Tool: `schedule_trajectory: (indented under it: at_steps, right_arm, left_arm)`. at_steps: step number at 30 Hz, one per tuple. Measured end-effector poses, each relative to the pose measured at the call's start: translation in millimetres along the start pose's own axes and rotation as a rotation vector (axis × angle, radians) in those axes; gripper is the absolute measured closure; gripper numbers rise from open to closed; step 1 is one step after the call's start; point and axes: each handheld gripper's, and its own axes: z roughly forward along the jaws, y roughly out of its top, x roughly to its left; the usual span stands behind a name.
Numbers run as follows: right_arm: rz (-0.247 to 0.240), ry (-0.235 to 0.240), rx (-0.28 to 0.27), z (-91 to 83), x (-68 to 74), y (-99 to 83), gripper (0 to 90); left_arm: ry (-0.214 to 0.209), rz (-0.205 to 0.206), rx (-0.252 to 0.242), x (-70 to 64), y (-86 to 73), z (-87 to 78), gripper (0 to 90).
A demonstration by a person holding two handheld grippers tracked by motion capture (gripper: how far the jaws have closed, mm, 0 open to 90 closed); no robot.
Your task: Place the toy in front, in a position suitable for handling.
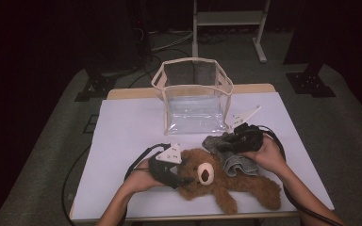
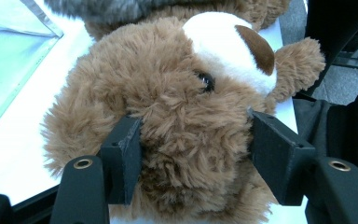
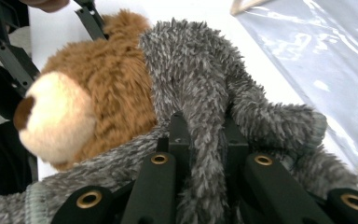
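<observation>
Left claw point(image 2: 193, 154) wide around teddy bear point(image 2: 182, 107), right claw point(image 3: 205, 144) pinching grey cloth point(image 3: 205, 84), seemingly draped over bear, clear bag point(image 1: 195, 101) behind

a brown plush teddy bear point(image 1: 226, 181) with a cream muzzle and dark nose is lying on its back at the table's near edge, head pointing left. a shaggy grey fleece cloth point(image 1: 231, 157) is lying bunched and draping against the bear's upper side, touching it.
</observation>
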Motion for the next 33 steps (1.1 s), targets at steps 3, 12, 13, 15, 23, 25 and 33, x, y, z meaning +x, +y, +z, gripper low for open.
schedule_trajectory:
  at_steps: [3,12,13,15,23,25,33]
  right_arm:
    - [0.004,0.005,-0.009,-7.6,1.0,0.4,78.6]
    - [-0.072,0.101,-0.025,8.3,30.3,26.1,78.5]
    - [-0.068,0.101,-0.011,11.5,28.9,24.7,78.6]
    - [-0.043,0.106,0.004,15.1,22.9,18.3,78.6]
    - [-0.010,0.137,-0.008,13.9,19.7,21.6,78.6]
    - [-0.023,0.139,0.003,18.8,21.2,31.4,78.5]
    - [-0.006,0.162,0.042,47.1,15.5,55.7,78.5]
  left_arm:
    - [0.011,0.002,0.004,0.9,1.2,1.5,37.5]
    - [0.036,-0.022,-0.011,8.5,2.7,3.9,38.4]
    - [0.040,-0.020,-0.009,8.5,2.6,2.8,38.3]
    - [0.052,-0.004,0.000,8.2,2.6,-0.6,37.6]
    - [0.074,0.023,-0.004,3.1,1.1,-1.2,39.5]
    - [0.079,0.036,-0.002,2.1,1.2,-1.6,39.8]
    - [0.090,0.040,0.000,-1.1,-4.4,-10.6,39.7]
